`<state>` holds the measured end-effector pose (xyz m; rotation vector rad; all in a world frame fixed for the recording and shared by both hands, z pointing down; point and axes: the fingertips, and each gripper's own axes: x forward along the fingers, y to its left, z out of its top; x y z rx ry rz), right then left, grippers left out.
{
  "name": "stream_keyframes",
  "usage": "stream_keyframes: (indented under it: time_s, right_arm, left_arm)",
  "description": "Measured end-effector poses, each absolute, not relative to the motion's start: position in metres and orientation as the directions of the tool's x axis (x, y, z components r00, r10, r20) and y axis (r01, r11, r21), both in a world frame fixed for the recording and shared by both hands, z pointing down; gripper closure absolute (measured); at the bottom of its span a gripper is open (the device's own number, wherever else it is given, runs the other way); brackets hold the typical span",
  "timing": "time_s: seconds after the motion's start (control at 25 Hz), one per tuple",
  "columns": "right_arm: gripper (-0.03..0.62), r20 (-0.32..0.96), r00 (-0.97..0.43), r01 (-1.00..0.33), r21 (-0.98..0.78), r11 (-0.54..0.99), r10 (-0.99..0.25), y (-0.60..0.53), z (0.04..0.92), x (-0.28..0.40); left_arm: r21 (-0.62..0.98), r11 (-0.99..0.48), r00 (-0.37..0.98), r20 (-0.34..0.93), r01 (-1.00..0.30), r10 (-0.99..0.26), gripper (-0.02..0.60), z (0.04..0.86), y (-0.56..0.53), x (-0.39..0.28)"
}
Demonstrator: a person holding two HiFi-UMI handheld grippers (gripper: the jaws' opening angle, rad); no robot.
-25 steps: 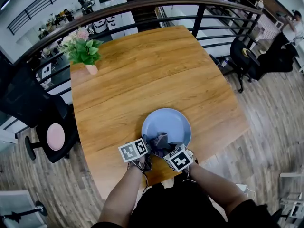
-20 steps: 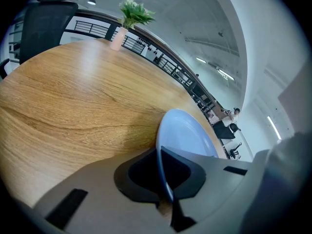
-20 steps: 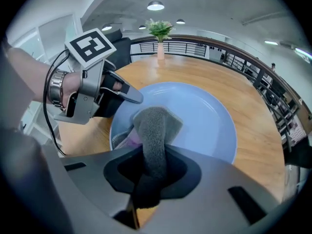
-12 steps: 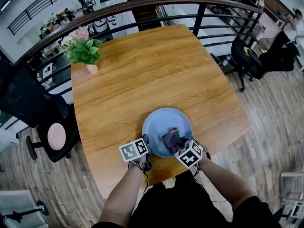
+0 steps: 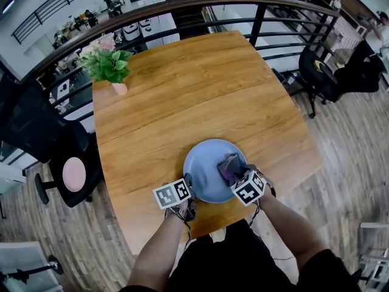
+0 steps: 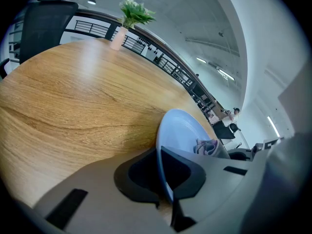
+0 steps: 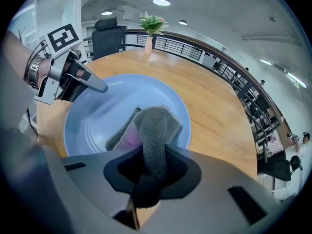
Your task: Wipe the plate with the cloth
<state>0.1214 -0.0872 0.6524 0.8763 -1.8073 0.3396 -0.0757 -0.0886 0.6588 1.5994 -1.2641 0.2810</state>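
A pale blue plate (image 5: 206,163) lies near the front edge of the wooden table (image 5: 182,96). My left gripper (image 5: 187,187) is shut on the plate's near-left rim (image 6: 163,179), which runs between its jaws. A grey cloth with a pink side (image 5: 230,165) rests on the right half of the plate (image 7: 97,126). My right gripper (image 5: 239,176) is shut on the cloth (image 7: 153,135), which bunches up between its jaws and drapes onto the plate. In the right gripper view the left gripper (image 7: 95,85) shows at the plate's far-left rim.
A pink vase of flowers and greenery (image 5: 108,66) stands at the table's far left corner. A dark railing (image 5: 243,8) curves behind the table. Office chairs stand to the left (image 5: 67,169) and to the right (image 5: 319,72) on the wood floor.
My right gripper has dragged the cloth from the plate's near-left part across to its right side. The left gripper and the plate have stayed put.
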Motion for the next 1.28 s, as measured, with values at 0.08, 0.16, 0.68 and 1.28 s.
stream_keyframes:
  time_s: [0.08, 0.16, 0.68, 1.28]
  right_arm:
    - [0.52, 0.893, -0.168, -0.695, 0.194, 0.692, -0.418, -0.094, 0.652, 0.123]
    - [0.52, 0.889, -0.156, -0.685, 0.217, 0.696, -0.431, -0.1, 0.653, 0.123]
    - [0.52, 0.857, -0.147, -0.701, 0.263, 0.663, -0.495, -0.145, 0.651, 0.124]
    - [0.52, 0.61, -0.412, -0.888, -0.102, 0.449, -0.676, -0.163, 0.553, 0.134]
  left_arm:
    - [0.564, 0.086, 0.419, 0.698, -0.822, -0.58, 0.551, 0.659, -0.088, -0.076]
    - [0.563, 0.085, 0.419, 0.698, -0.822, -0.58, 0.55, 0.659, -0.088, -0.077]
    - [0.548, 0.079, 0.407, 0.703, -0.833, -0.584, 0.549, 0.663, -0.089, -0.076]
    - [0.544, -0.011, 0.436, 0.659, -0.839, -0.613, 0.468, 0.647, -0.085, -0.08]
